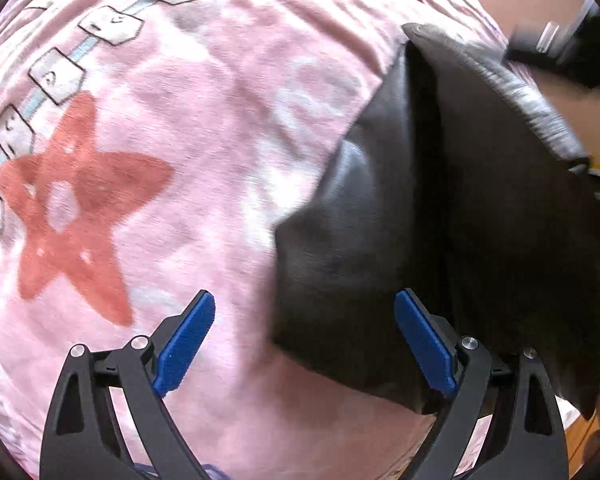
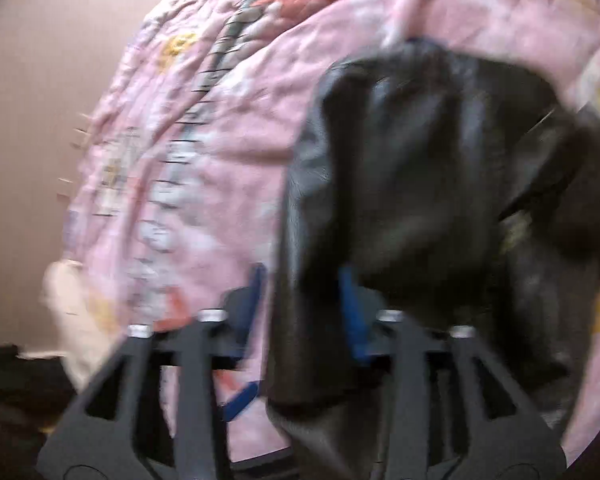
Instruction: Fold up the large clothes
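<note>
- My left gripper is spread wide and holds nothing; its right pad sits against the edge of the black jacket.
- The jacket lies on the pink blanket, ahead and to the right of my left gripper, its long axis running away toward the upper right.
- My right gripper is blurred — a fold of jacket hangs between its pads, but I cannot tell whether they pinch it.
- The right hand looks nearer the bulk — I judge it leads the fold.
</note>
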